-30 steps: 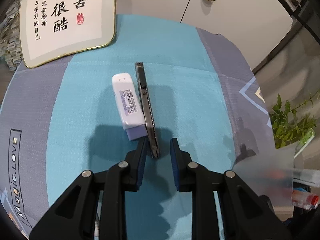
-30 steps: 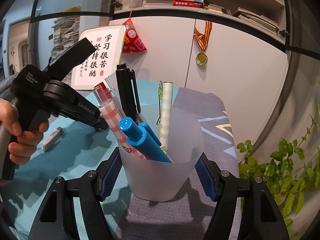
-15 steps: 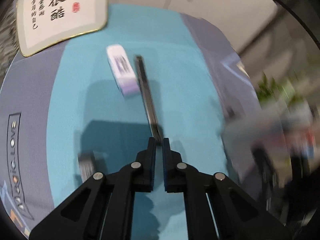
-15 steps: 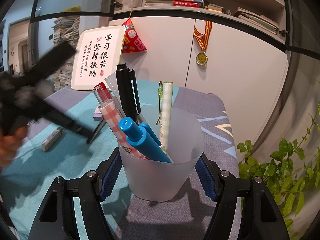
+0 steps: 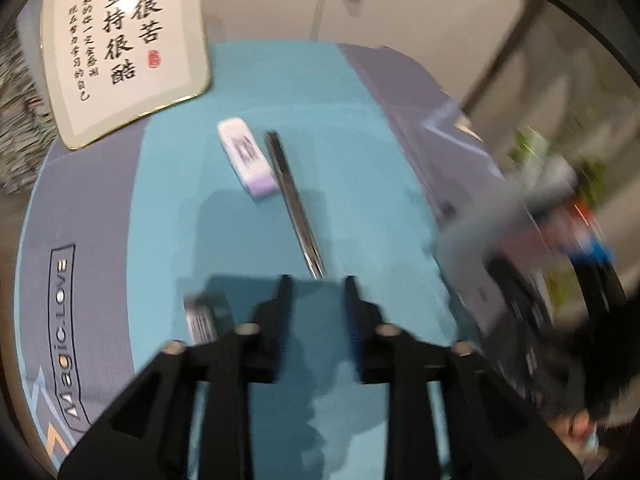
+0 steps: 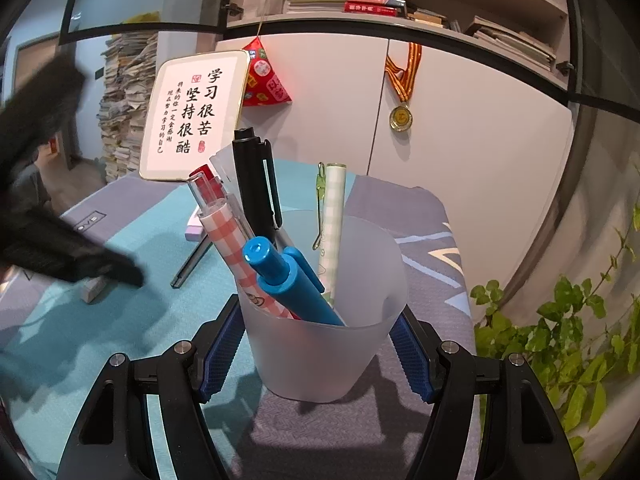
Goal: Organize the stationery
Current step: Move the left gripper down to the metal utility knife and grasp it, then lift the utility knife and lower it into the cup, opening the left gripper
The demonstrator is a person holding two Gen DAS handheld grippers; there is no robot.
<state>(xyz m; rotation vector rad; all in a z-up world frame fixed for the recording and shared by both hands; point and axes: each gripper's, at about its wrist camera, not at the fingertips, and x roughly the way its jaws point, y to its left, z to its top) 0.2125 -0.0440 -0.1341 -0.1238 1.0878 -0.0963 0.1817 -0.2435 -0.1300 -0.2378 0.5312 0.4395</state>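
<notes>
Clamping frosted cup [image 6: 324, 344], right claw [image 6: 320, 356], left claw [image 5: 316, 284] just parting, empty above knife [image 5: 294, 204].

A frosted cup [image 6: 326, 344] stands upright on the cloth, holding several pens [image 6: 280, 276]. A slim dark knife [image 5: 295, 206] lies flat beside a white eraser [image 5: 246, 158]; a smaller eraser [image 5: 200, 318] lies apart.

A framed calligraphy sign [image 6: 192, 116] leans against the white cabinet [image 6: 460, 152]; right of it hang a red pouch [image 6: 264, 80] and 1 medal [image 6: 401, 118].
</notes>
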